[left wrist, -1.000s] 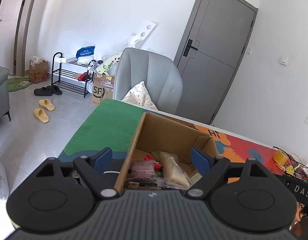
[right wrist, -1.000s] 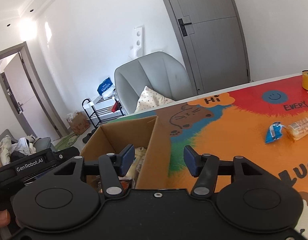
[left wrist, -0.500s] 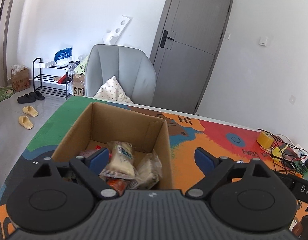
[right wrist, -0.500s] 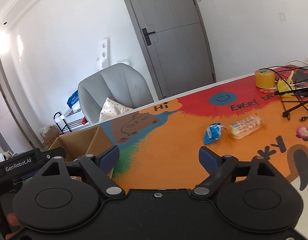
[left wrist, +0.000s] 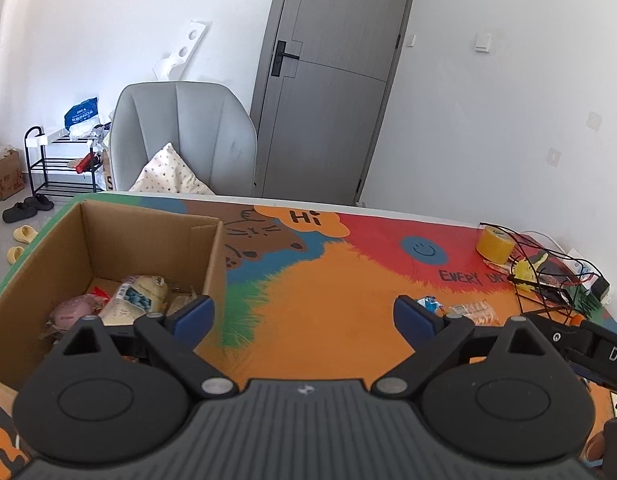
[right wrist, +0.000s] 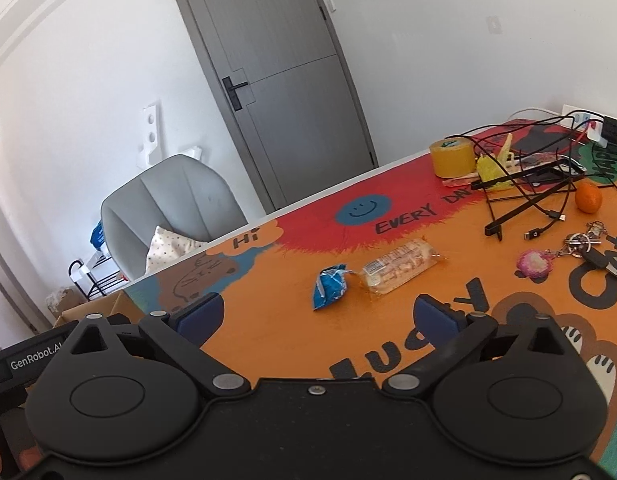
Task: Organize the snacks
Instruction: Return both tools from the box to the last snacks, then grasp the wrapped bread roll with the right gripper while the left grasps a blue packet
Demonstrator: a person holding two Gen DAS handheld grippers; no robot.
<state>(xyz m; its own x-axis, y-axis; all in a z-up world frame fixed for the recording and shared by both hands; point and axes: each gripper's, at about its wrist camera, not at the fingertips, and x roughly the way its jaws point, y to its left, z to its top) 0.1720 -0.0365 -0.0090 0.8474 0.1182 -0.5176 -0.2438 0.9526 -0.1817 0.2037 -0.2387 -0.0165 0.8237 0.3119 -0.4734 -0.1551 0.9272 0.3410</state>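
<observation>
A cardboard box stands on the colourful table mat at the left and holds several wrapped snacks. My left gripper is open and empty, just right of the box. A small blue packet and a clear-wrapped biscuit pack lie side by side on the orange part of the mat; they also show in the left wrist view. My right gripper is open and empty, a short way in front of the two snacks. The box corner shows at the far left.
A roll of yellow tape, tangled black cables, an orange fruit and keys with a pink charm lie at the right of the table. A grey chair stands behind the table's far edge.
Both grippers have swung right, away from above the box toward the middle of the table. The right gripper's jaws have opened wider. The two loose snacks now sit nearer the right gripper.
</observation>
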